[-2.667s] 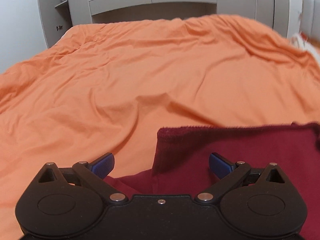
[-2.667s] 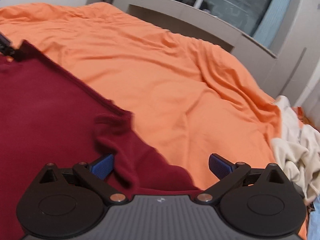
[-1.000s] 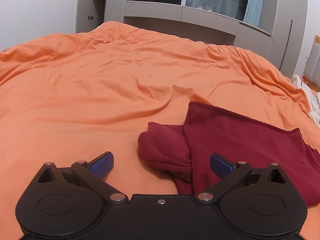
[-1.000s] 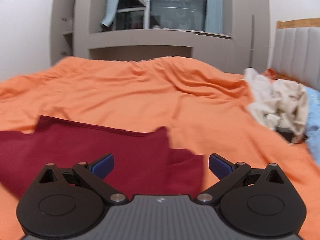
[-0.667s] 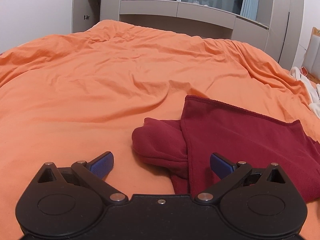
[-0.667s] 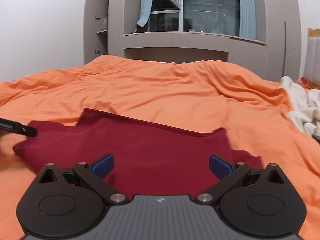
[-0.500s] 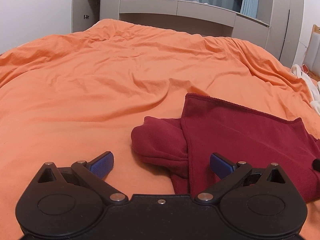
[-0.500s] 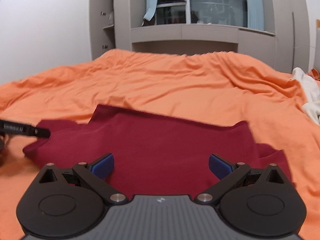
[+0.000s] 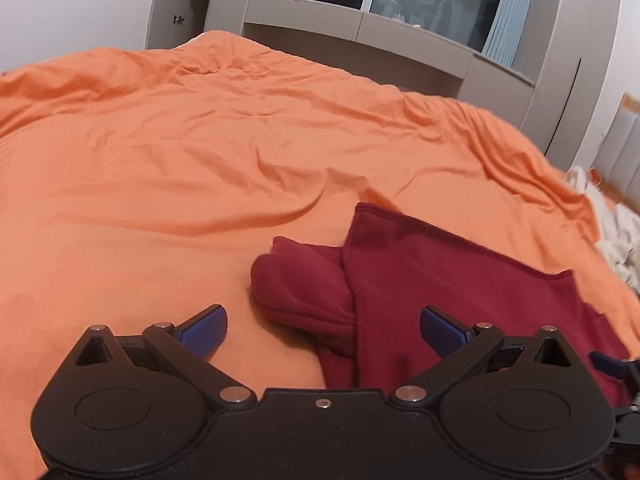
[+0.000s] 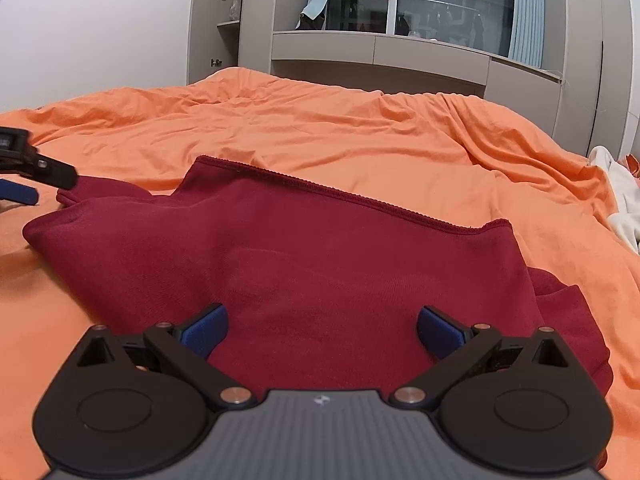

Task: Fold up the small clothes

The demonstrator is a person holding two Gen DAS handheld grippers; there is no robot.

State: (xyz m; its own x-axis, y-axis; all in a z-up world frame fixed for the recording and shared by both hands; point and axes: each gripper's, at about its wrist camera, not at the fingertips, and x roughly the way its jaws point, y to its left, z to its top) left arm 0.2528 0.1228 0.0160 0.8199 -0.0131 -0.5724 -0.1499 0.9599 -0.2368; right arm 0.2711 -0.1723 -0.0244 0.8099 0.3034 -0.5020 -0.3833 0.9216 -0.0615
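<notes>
A dark red garment (image 9: pixel 440 280) (image 10: pixel 300 264) lies partly folded on the orange bed. Its bunched sleeve (image 9: pixel 300 284) sticks out at the left side. My left gripper (image 9: pixel 323 332) is open just in front of that sleeve and the garment's left edge, holding nothing. My right gripper (image 10: pixel 321 330) is open low over the garment's near middle, with cloth below its blue fingers but none pinched. The left gripper's tip (image 10: pixel 24 176) shows at the far left of the right wrist view. The right gripper's blue tip (image 9: pixel 608 362) shows at the right edge of the left wrist view.
The orange bedspread (image 9: pixel 200 152) (image 10: pixel 360 132) is rumpled and stretches far back. A pile of pale clothes (image 9: pixel 612 236) (image 10: pixel 620 196) lies at the right edge. Grey cabinets and a window (image 10: pixel 420 52) stand behind the bed.
Both grippers let go of the garment and drew back from it. The right gripper swung left to face the garment's middle. The left gripper shifted slightly toward the sleeve.
</notes>
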